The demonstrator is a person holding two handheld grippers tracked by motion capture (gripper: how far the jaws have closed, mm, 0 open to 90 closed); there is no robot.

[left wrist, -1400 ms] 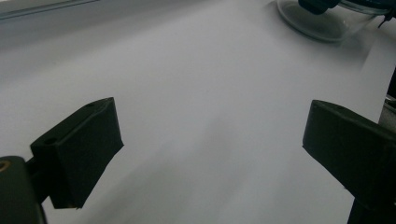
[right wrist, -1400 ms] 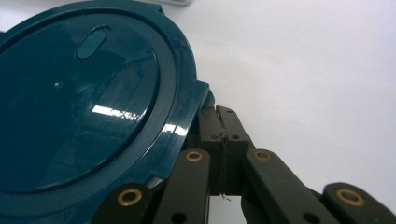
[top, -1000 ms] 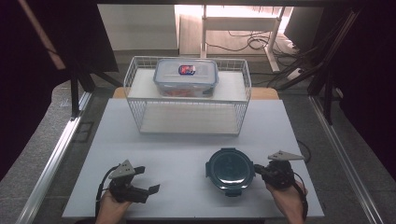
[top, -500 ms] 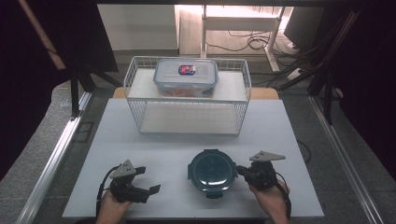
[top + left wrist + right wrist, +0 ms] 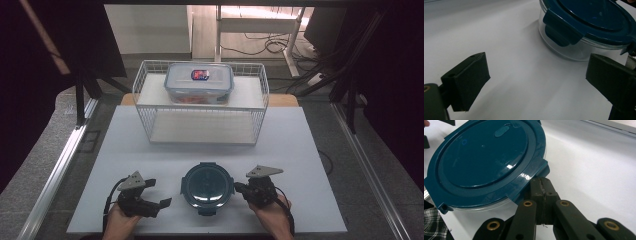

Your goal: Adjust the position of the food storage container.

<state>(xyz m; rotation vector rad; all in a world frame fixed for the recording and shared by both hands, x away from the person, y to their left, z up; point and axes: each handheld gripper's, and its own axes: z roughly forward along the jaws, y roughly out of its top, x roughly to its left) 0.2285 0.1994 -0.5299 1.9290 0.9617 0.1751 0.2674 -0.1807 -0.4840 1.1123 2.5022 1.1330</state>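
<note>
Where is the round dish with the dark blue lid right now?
In the high view, the round dish sits on the white table near its front edge, between the two hands, in front of the wire basket.

A round clear container with a dark blue clip-on lid stands upright on the tabletop. It sits near the front edge, about midway along. The lid is on.

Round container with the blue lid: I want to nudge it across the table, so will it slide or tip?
The round container looks low and wide with a flat base, so it should probably slide, not tip. Its clear wall looks like glass, so likely heavy and breakable. The white tabletop seems smooth.
</note>
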